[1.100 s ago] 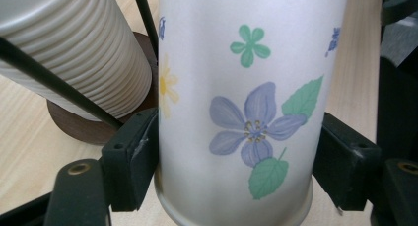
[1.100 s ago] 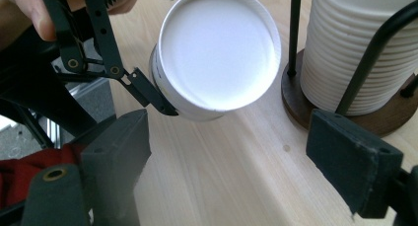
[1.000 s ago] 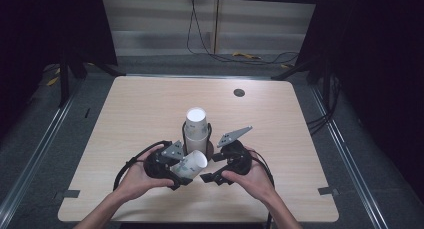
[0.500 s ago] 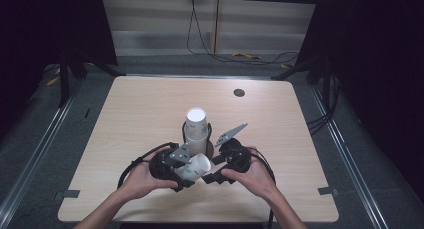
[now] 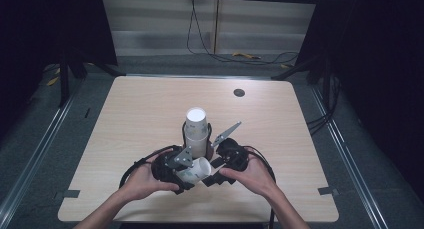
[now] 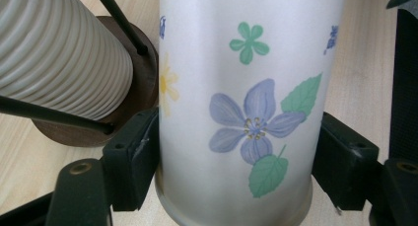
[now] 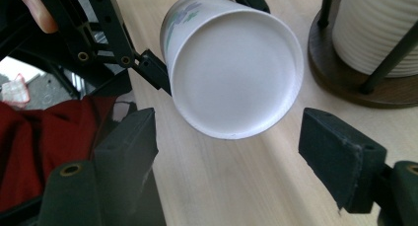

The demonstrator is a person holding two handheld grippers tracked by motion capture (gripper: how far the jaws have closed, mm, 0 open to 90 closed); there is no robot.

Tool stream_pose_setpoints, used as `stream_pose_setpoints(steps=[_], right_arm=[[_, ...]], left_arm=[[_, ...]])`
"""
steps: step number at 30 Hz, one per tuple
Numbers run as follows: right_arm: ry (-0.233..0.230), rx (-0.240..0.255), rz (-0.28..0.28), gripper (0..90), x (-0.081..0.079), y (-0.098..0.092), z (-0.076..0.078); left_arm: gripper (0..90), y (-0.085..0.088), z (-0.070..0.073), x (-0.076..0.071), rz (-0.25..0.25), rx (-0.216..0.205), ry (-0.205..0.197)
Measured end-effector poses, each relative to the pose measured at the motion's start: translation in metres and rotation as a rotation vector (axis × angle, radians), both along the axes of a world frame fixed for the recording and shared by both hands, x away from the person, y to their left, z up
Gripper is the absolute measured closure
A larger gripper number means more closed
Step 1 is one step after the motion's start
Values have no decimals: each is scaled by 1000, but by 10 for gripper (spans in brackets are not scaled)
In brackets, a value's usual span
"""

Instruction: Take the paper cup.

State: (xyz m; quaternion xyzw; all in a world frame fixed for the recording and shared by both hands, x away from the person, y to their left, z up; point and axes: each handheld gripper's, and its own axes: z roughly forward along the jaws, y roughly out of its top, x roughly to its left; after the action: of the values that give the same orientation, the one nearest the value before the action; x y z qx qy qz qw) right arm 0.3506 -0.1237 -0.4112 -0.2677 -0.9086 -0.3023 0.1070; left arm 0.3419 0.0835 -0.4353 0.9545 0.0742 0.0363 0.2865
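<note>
Left tool (image 5: 181, 173) sits at seven o'clock on the desk (image 5: 125, 119), its jaws pinching the flowered paper cup (image 5: 196, 170) from both sides; in the left gripper view the black pads press flat against the cup's (image 6: 246, 112) printed wall. The cup lies tilted on its side, just off centre toward six o'clock, its plain base turned toward the right tool (image 5: 214, 175). Right beside it, at twelve o'clock from the cup, the ribbed stack of cups (image 5: 196, 131) stands upright in a dark wire holder (image 5: 209, 134) on a round wooden foot, close but not visibly touching. Over to the right tool at five o'clock: jaws spread, having just been closing, either side of the cup base (image 7: 236, 73) in the right gripper view, pads clear of it. A small dark disc (image 5: 239, 92) lies at one o'clock, well apart.
</note>
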Motion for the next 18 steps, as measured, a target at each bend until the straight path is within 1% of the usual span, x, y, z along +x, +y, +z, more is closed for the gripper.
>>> stream_pose_setpoints(steps=[1,2,3,4,5,6,7,8,11,12,14,17,18], right_arm=[[7,-11,4,230,0,1,0],[7,-11,4,230,0,1,0],[14,-25,14,229,0,3,-1],[14,-25,14,229,0,3,-1],[22,-31,14,236,0,3,-2],[16,-36,22,259,0,4,-3],[16,-36,22,259,0,4,-3],[15,-40,36,259,1,5,-4],[20,-47,35,262,2,6,-4],[23,-47,48,264,4,7,-4],[36,-56,60,251,5,8,-6],[44,-59,59,239,6,9,-7],[45,-60,63,236,6,9,-8]], left_arm=[[267,0,0,0,-2,1,-2],[267,0,0,0,-8,6,-5],[267,0,-1,-1,-5,4,-5],[267,-1,0,0,-12,12,-2],[268,-1,-1,-1,-11,13,-9],[268,-2,-2,-3,-5,19,-13],[268,-2,-2,-3,-5,19,-13],[269,-3,-2,-4,-13,24,-20],[269,-5,-2,-5,-18,31,-20],[269,-5,-3,-6,-21,36,-26],[269,-7,-3,-7,-21,38,-26],[268,-10,-4,-8,-30,53,-23],[269,-11,-5,-8,-36,55,-33]])
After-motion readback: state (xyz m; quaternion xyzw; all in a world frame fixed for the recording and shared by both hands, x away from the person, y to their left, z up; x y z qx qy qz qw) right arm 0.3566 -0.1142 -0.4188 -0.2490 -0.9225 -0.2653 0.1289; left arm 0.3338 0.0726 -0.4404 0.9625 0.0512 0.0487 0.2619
